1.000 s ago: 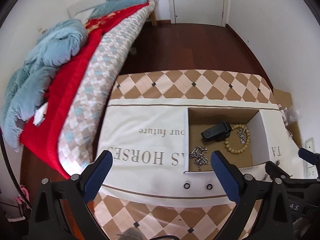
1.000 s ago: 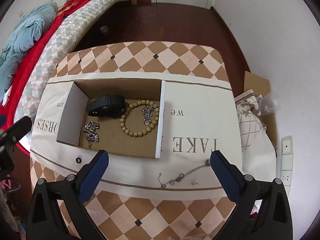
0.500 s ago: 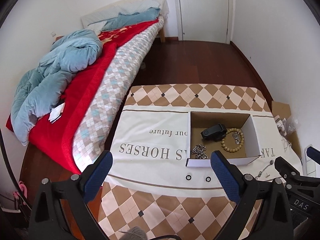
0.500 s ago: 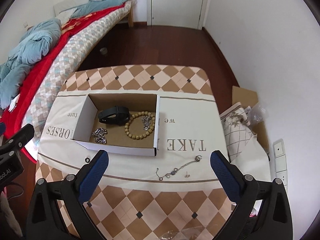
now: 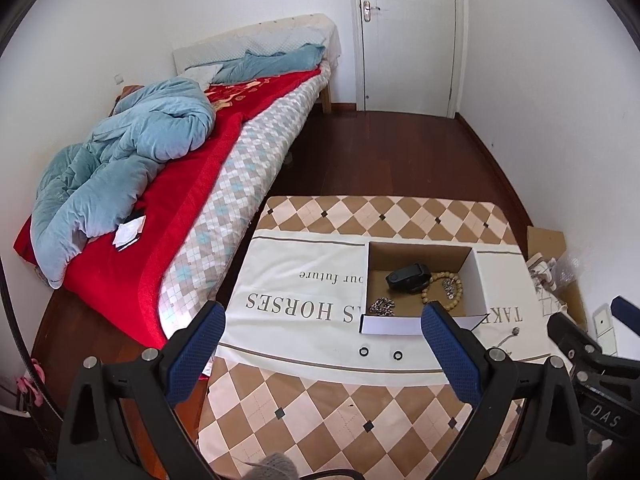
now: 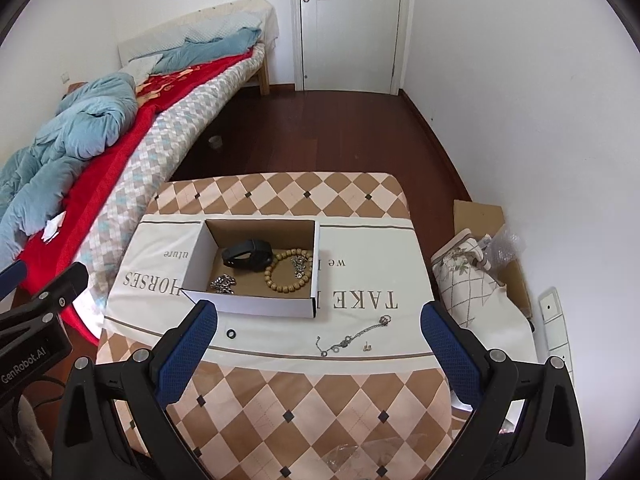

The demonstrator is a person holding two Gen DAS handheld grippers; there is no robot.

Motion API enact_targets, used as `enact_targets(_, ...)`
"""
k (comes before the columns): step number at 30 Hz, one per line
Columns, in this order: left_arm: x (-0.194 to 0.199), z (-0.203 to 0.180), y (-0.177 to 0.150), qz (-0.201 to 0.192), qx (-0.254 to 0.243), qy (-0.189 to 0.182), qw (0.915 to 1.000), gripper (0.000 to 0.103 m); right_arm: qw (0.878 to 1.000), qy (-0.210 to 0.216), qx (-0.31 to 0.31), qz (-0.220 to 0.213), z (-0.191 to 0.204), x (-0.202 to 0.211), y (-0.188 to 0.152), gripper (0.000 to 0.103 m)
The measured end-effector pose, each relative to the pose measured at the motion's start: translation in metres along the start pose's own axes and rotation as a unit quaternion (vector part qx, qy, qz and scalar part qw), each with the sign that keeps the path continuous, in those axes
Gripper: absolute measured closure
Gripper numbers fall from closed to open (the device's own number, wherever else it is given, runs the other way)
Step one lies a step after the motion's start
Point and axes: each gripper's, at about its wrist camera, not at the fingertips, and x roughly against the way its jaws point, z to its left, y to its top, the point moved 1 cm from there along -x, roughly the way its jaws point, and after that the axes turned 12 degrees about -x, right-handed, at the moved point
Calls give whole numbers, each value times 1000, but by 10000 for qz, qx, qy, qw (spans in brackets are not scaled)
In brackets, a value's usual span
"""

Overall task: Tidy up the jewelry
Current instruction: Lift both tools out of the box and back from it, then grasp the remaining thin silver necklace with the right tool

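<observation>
A: Where does the jewelry stand?

B: Part sorted. The cardboard box (image 6: pixel 256 268) on the white cloth (image 6: pixel 368 264) holds a black band (image 6: pixel 248 258), a bead bracelet (image 6: pixel 286 276) and a silver chain (image 6: pixel 222 283) — each in its own patch of the floor, so they likely won't tangle.

A: And outside it?

B: A thin chain (image 6: pixel 352 336) and a small earring (image 6: pixel 367 346) lie on the cloth near the box's front right corner; two black rings (image 5: pixel 380 353) sit just before its front wall.

A: The tongs?

B: Left gripper (image 5: pixel 324 350) and right gripper (image 6: pixel 318 348) both spread wide, holding nothing, well back from the table (image 6: pixel 304 400) — my guess is the loose chain falls to the right one
</observation>
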Motion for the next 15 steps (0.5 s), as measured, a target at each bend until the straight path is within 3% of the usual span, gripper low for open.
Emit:
enact_targets(6, 5, 5, -2, -210, 107, -65, 9997, 0, 9977, 425, -433, -318, -16, 15, -3, 0)
enact_targets(9, -6, 2, -6, -293, 63, -104, 9995, 0, 9966, 56, -707, -417, -35, 5, -5, 0)
enact_targets(13, -37, -8, -15, 17, 67, -183, 9998, 0, 9933, -304, -1115, -3, -69, -29, -13, 0)
enact_targets(14, -48, -12, -19, 133, 69, -152, 9998, 0, 9926, -320, -1166, 80, -76, -37, -15, 2)
enact_targets(15, -54, -13, -23, 199, 70, -92, 9997, 0, 9914, -331, -1244, 221, -84, -50, -20, 11)
